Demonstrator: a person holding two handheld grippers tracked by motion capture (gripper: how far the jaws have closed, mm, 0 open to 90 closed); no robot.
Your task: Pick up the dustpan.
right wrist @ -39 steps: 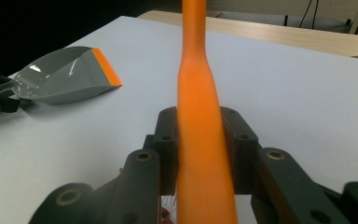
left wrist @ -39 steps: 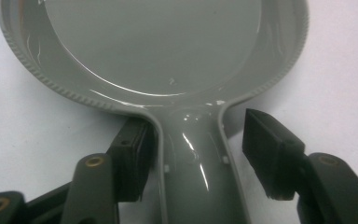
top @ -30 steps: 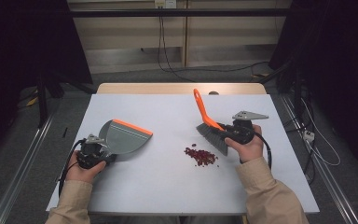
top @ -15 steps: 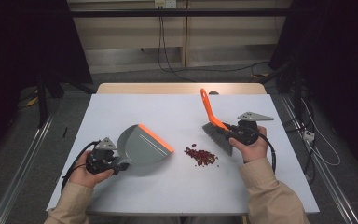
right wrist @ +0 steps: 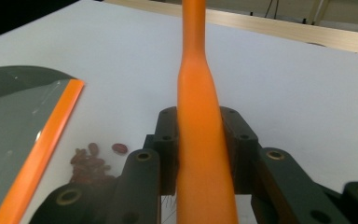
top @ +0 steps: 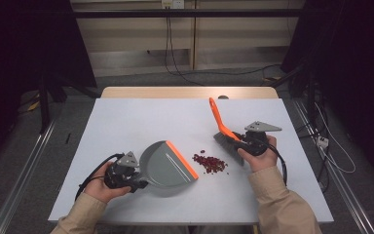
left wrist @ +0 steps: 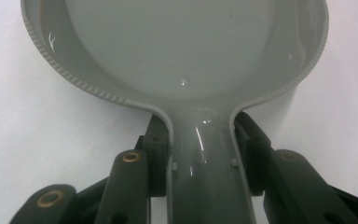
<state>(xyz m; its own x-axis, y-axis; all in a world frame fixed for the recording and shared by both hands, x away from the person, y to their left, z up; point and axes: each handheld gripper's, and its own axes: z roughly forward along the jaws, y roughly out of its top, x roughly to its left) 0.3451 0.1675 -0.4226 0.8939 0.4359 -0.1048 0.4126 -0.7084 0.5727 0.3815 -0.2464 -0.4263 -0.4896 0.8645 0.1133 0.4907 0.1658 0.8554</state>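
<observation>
The table [top: 126, 122] is lying bare around the work, so nothing is blocking a sweep. The grey dustpan [top: 163, 163] is resting near-left, its orange lip just left of the beans; it is probably light, stiff plastic, and the left gripper [left wrist: 200, 154] is clamping its slick handle. The right gripper [right wrist: 204, 154] is gripping the brush [top: 221, 127] by its orange handle, just right of the beans. The red beans [top: 210, 163] are lying loose between them, likely to roll and scatter.

This looks like a lab or test room. A bare white surface [top: 141, 122] stands alone among dark curtains [top: 24, 58], with loose cables [top: 175, 58] trailing over the grey floor [top: 141, 78] past its far edge.
</observation>
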